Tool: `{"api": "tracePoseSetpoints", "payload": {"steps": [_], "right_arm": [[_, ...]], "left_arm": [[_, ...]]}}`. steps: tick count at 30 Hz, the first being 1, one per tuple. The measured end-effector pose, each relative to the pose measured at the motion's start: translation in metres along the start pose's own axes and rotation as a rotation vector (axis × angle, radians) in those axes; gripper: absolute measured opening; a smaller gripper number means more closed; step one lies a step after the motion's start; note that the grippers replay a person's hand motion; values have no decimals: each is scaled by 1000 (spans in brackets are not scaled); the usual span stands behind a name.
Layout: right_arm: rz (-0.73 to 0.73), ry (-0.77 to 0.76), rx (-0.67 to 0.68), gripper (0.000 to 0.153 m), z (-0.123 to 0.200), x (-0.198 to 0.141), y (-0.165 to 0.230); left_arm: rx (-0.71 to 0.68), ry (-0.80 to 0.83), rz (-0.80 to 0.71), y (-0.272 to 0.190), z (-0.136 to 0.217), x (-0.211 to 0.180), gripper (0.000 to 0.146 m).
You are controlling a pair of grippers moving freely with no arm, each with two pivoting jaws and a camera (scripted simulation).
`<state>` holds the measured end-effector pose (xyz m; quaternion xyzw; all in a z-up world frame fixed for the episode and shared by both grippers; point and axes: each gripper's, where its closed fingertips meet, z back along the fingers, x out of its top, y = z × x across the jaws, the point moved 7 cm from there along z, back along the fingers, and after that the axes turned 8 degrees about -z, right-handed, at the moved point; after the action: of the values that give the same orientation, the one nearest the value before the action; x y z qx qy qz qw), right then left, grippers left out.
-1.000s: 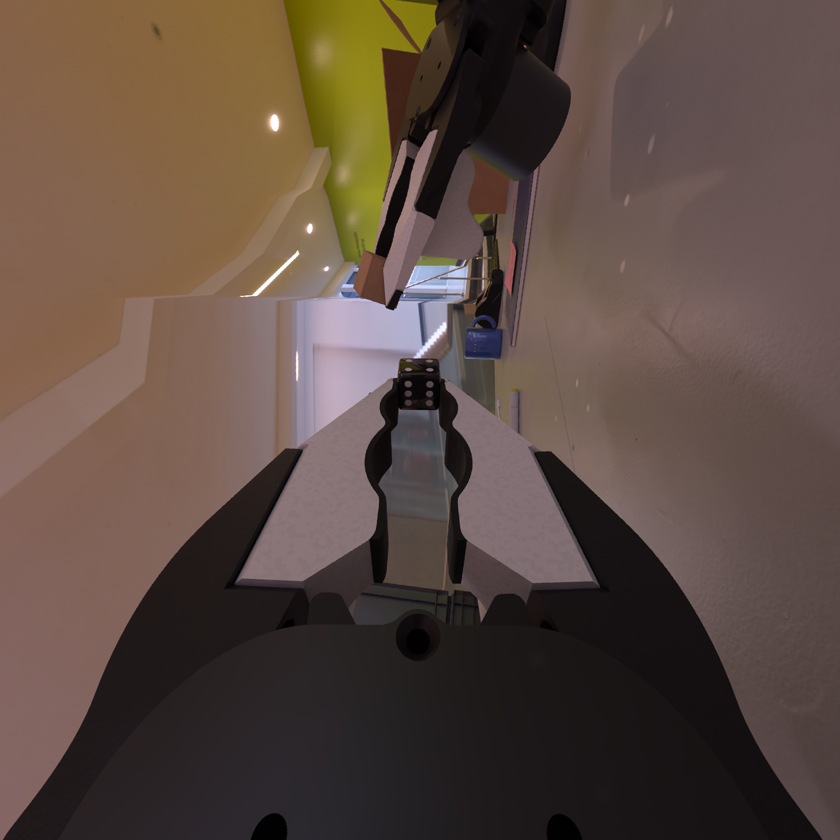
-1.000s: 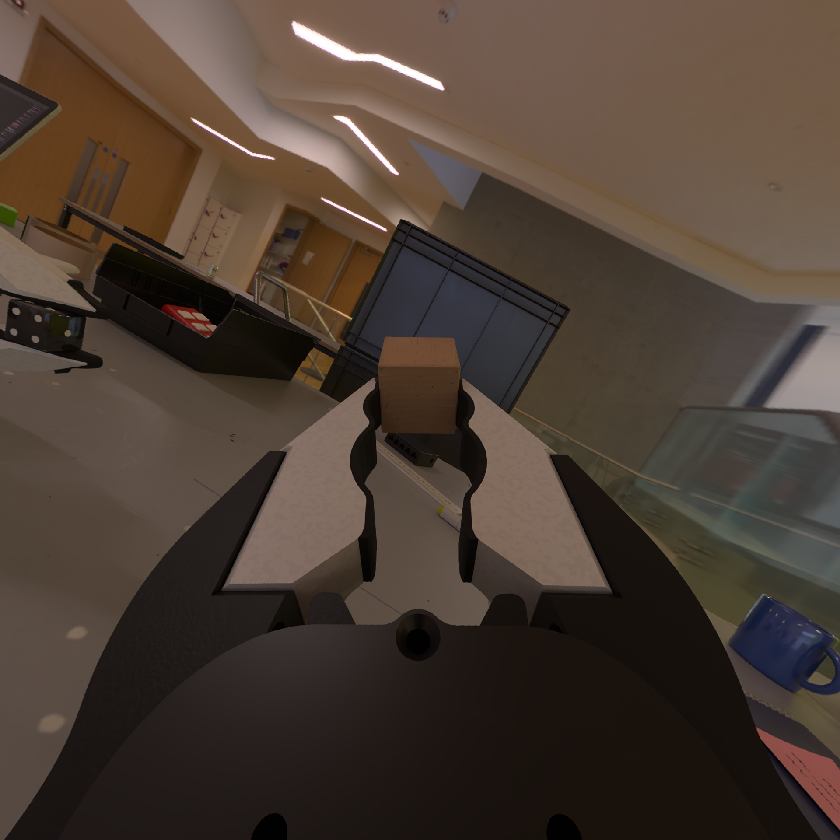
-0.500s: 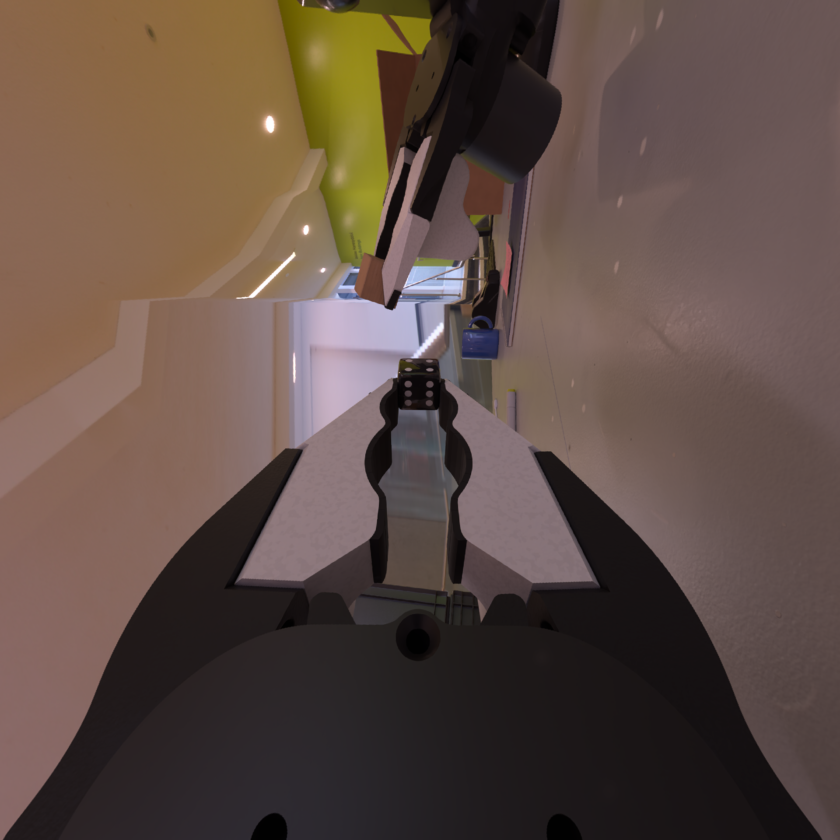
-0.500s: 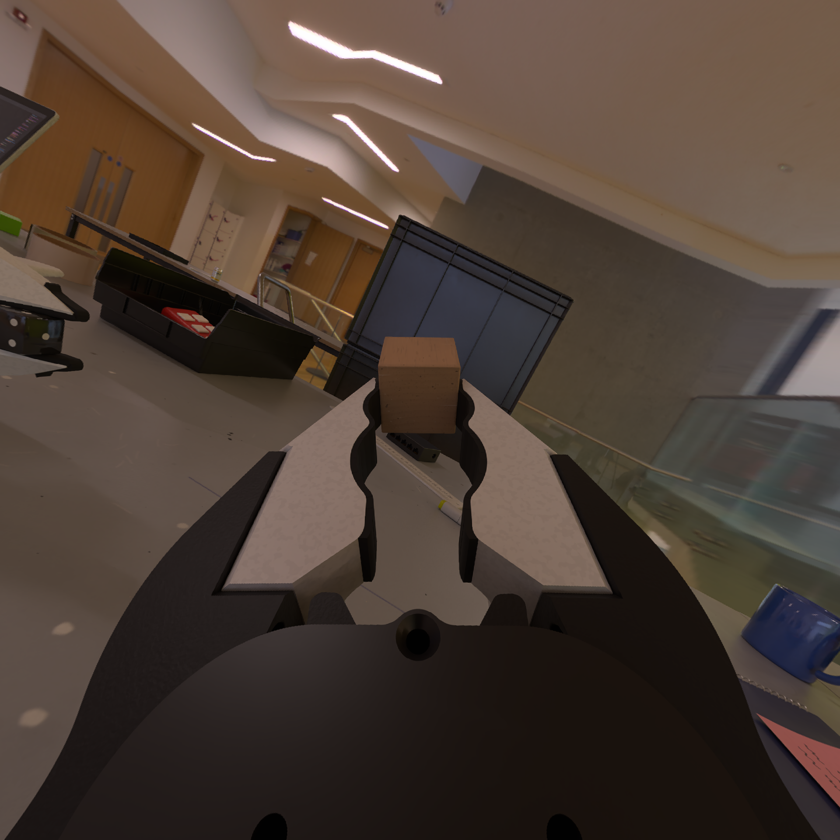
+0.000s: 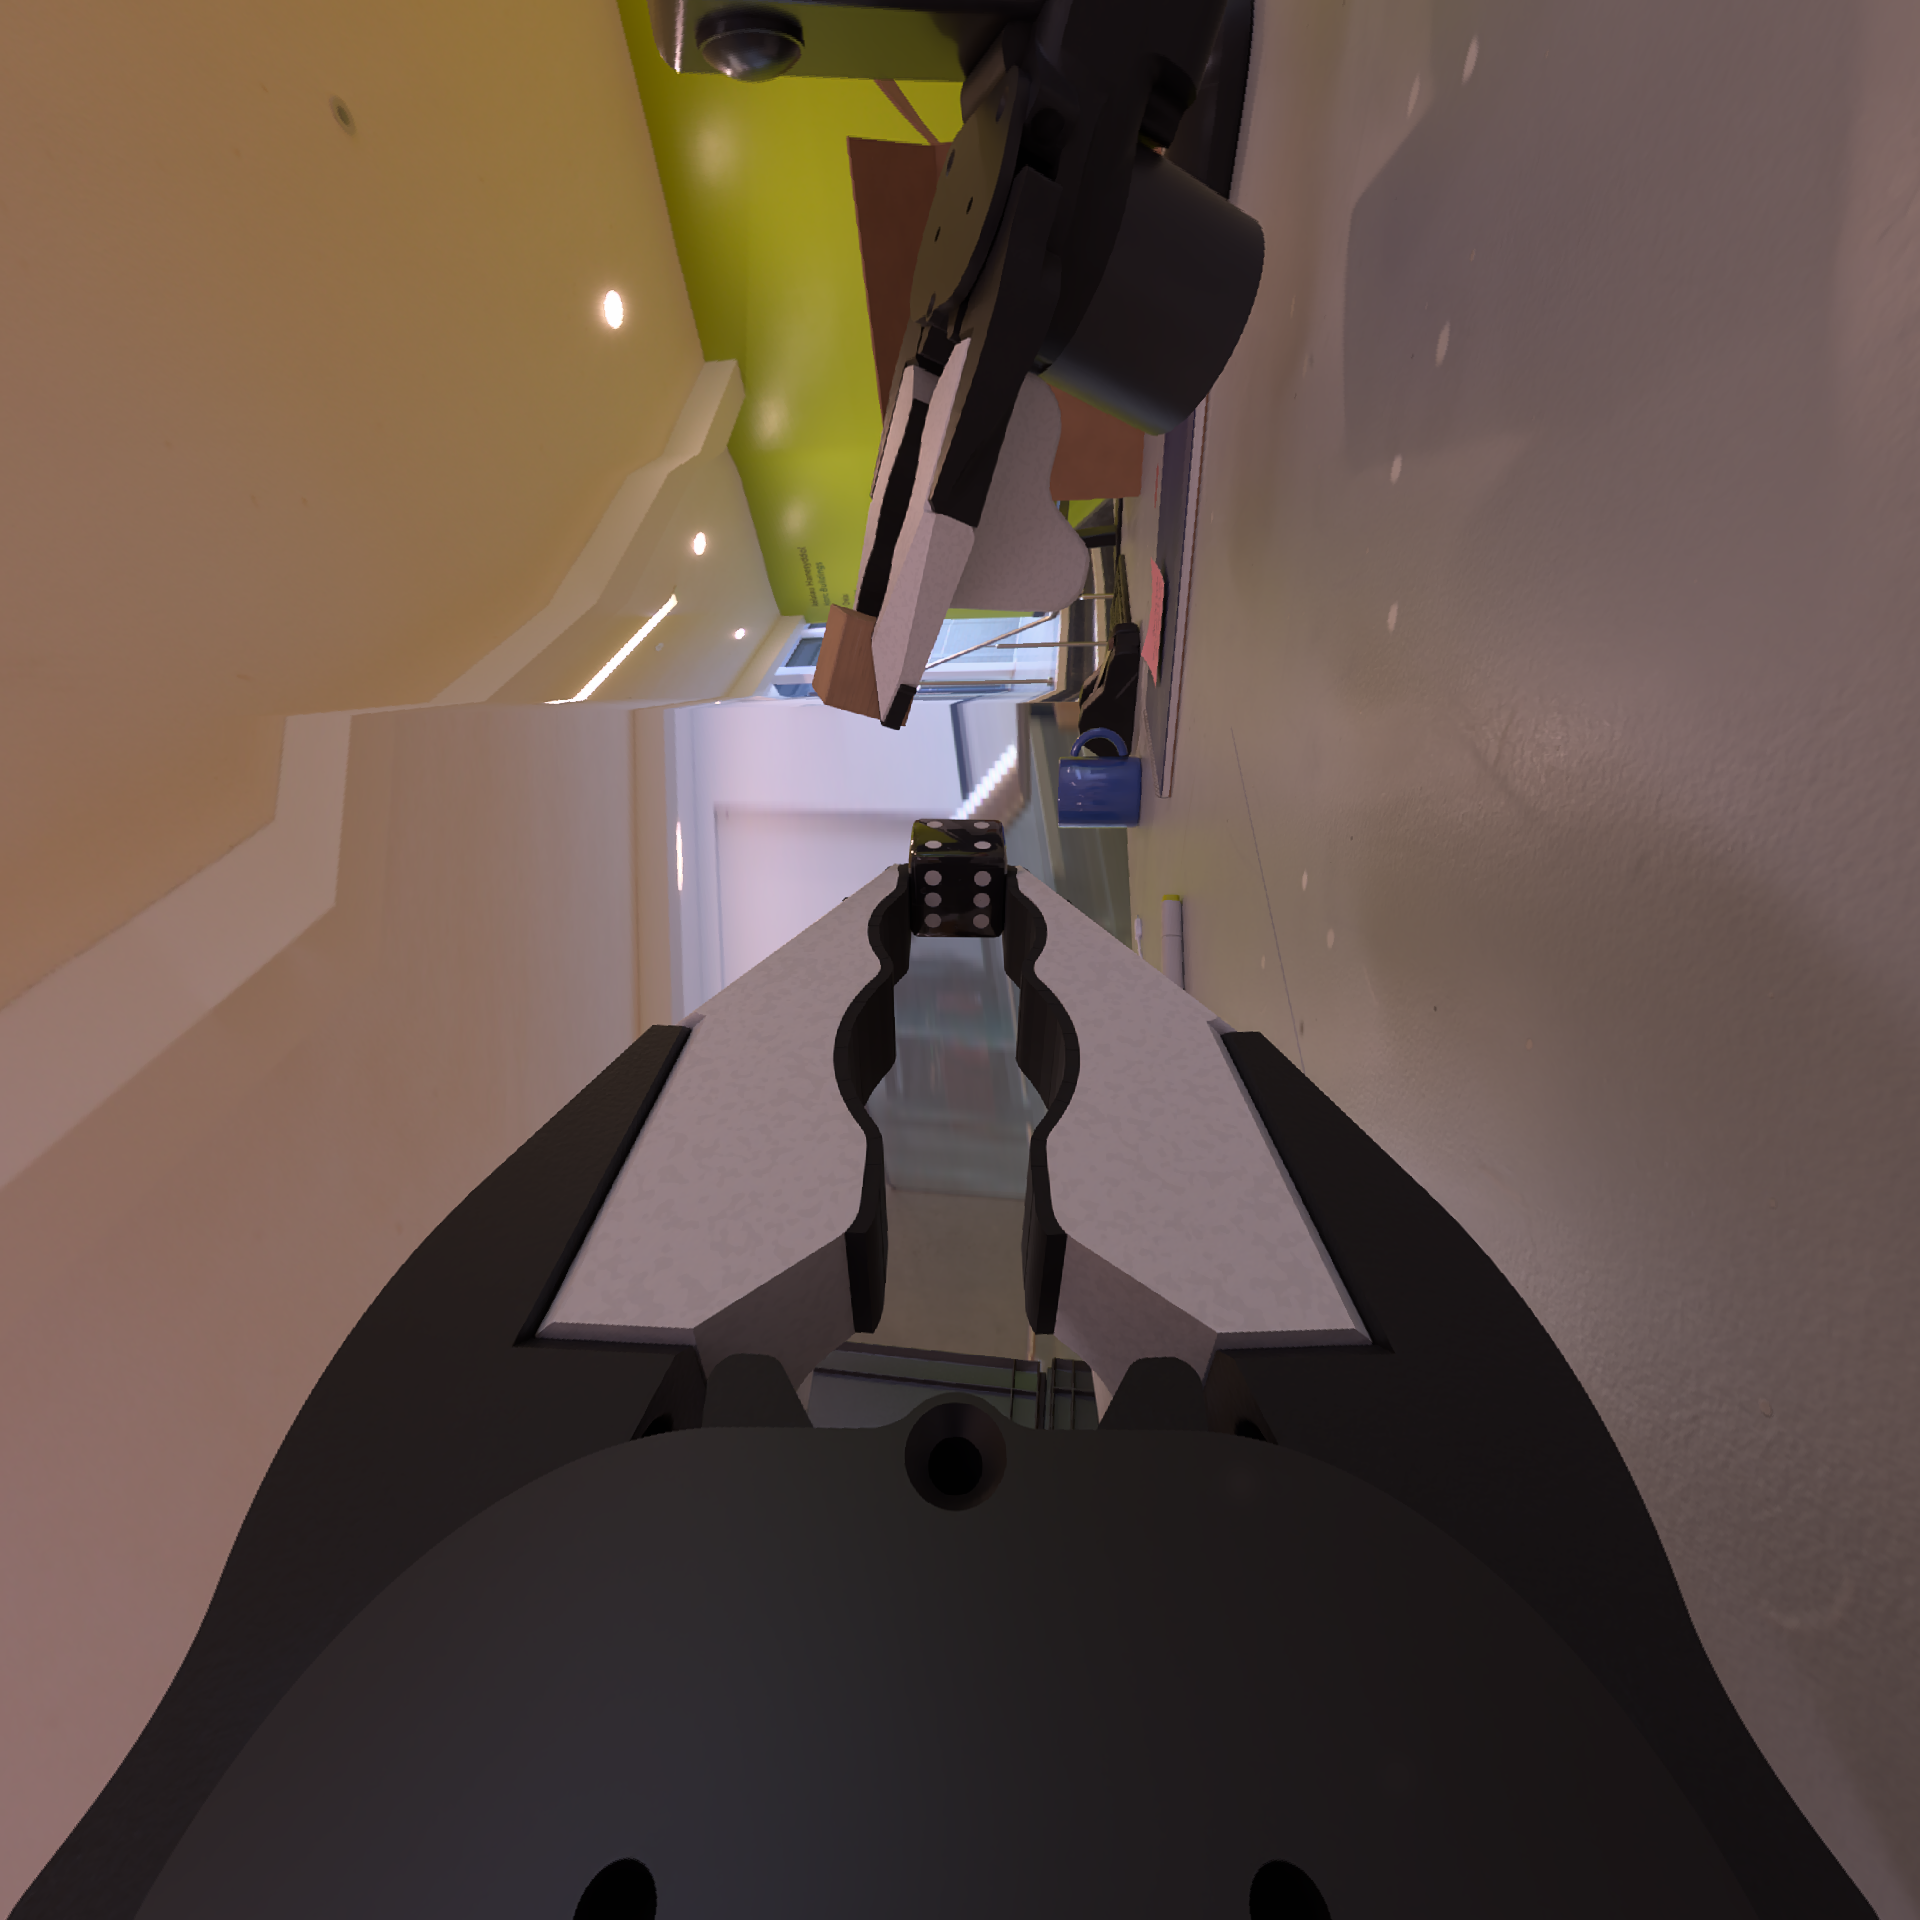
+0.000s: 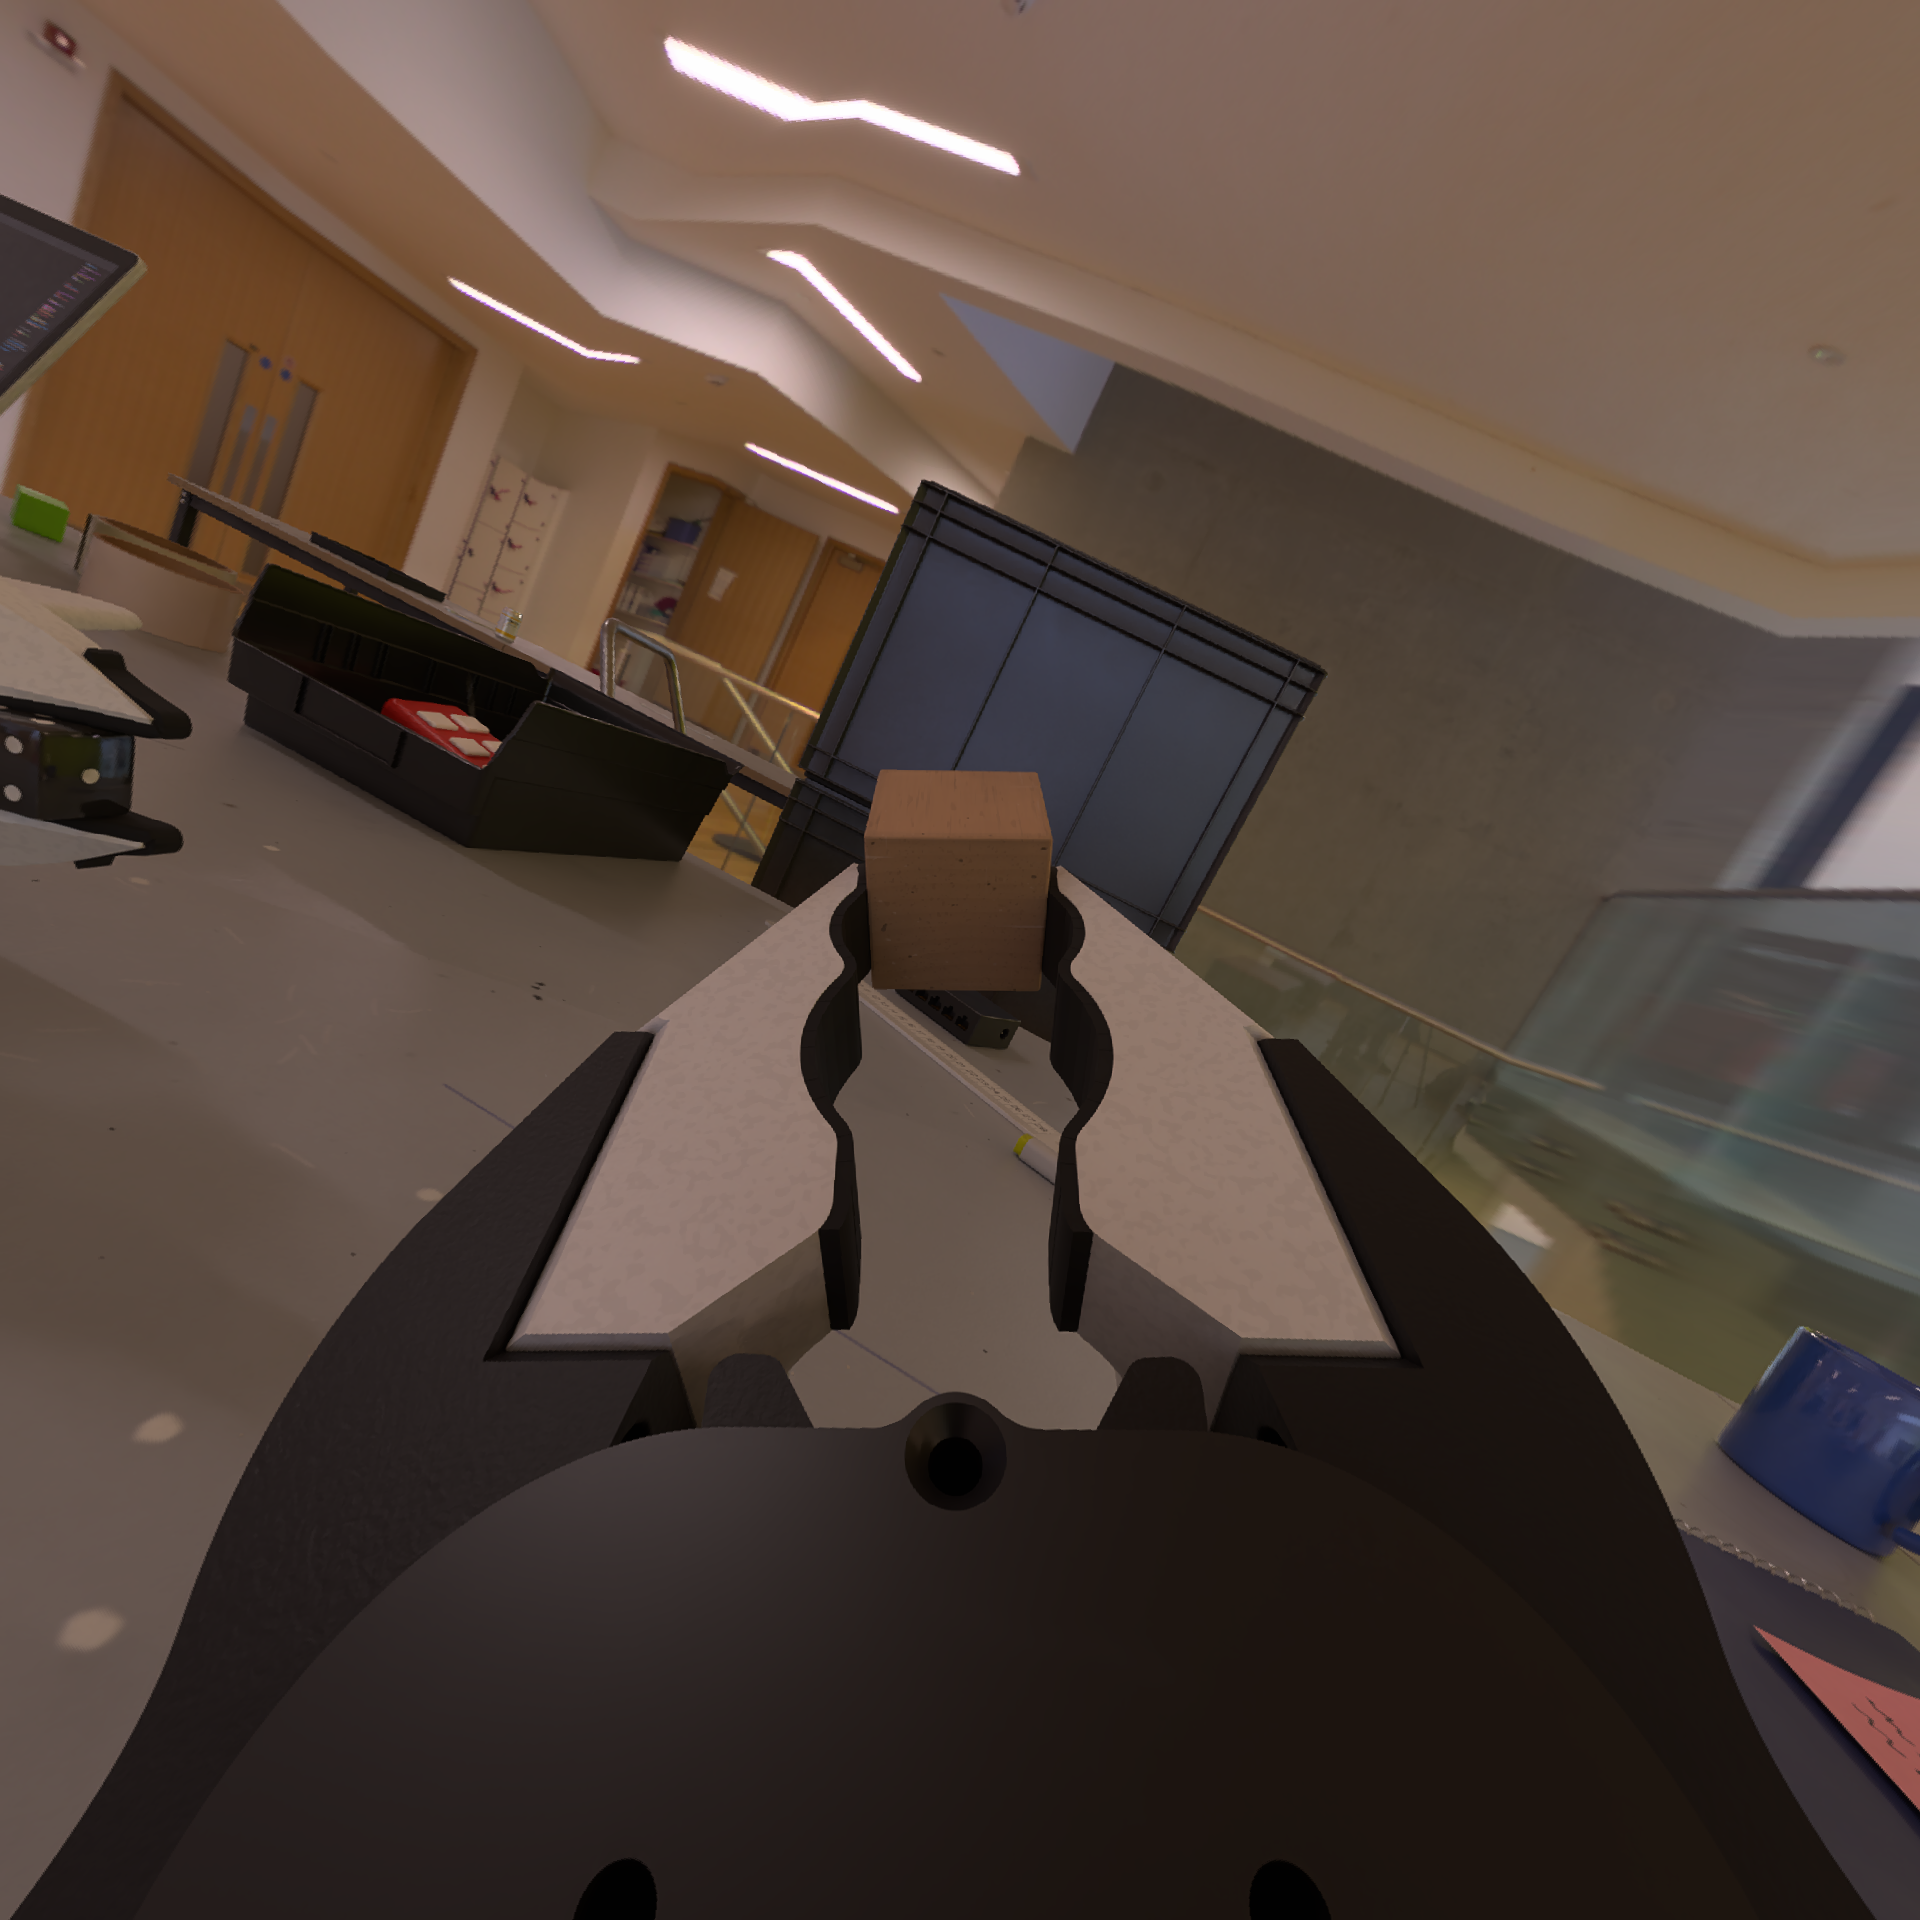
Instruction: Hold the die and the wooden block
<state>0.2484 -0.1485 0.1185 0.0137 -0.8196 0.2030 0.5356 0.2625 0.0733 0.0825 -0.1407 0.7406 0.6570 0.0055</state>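
The left hand-held gripper (image 5: 957, 883) pinches the black die (image 5: 957, 879) at its fingertips, lifted off the grey worktop (image 5: 1558, 935). The right hand-held gripper (image 6: 957, 914) pinches the wooden block (image 6: 957, 883) at its tips, above the worktop near the blue mug (image 6: 1829, 1444) at the worktop's edge.

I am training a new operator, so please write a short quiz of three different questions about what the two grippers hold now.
1. True or false: the left gripper is shut on the black die.
2. What does the right gripper hold? A) blue mug B) wooden block C) marker pen
3. Fill in: the blue mug stands on the grey ____, held by neither gripper.

Key
1. True; the die sits pinched between the fingertips.
2. B; the wooden block is clamped at the tips.
3. table
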Motion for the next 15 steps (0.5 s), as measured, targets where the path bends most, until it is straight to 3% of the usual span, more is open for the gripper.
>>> {"api": "tracePoseSetpoints", "payload": {"steps": [15], "right_arm": [[-3,8,8,32,-1,-1,1]], "left_arm": [[-2,6,17,0,-1,-2,16]]}}
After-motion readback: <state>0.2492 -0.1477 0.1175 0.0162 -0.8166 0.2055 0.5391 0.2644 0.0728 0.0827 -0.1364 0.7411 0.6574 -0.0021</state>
